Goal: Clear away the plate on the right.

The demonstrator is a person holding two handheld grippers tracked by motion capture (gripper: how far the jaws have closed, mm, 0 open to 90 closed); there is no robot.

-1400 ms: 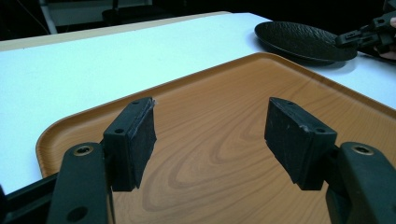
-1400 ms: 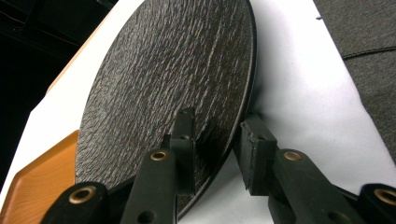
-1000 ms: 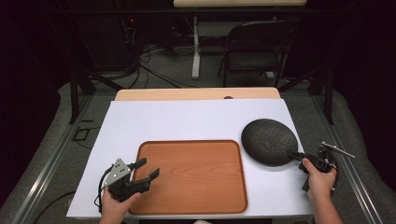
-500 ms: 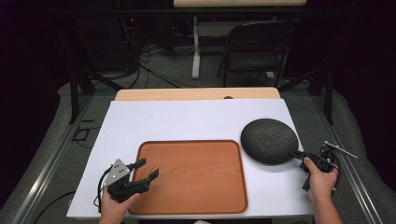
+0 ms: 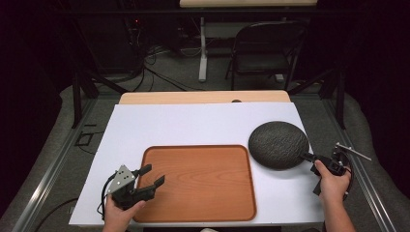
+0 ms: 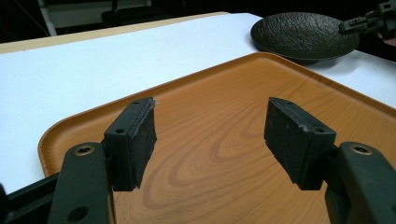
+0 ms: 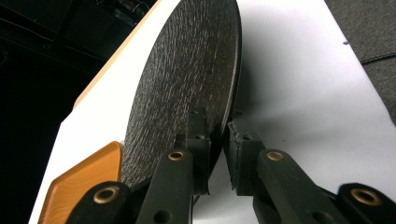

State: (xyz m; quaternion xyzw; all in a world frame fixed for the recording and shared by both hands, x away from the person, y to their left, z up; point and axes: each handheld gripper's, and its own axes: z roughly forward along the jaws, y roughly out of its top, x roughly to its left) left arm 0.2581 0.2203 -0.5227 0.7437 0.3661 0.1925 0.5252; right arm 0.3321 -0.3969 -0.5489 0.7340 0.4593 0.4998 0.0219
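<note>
The right gripper [image 5: 309, 157] is clamped on the rim of the dark plate [image 5: 278, 144], with one jaw on the textured upper face and the other jaw under the edge, as the right gripper view shows. The plate is at the right part of the white worktop [image 5: 193, 123], just beside the right edge of the wooden tray [image 5: 203, 181]; I cannot tell if it touches the worktop or is a little lifted at the held side. The left gripper [image 5: 151, 177] is released, its jaws stand wide apart above the near left corner of the tray and grasp nothing. The tray lies flat at the front middle of the worktop
</note>
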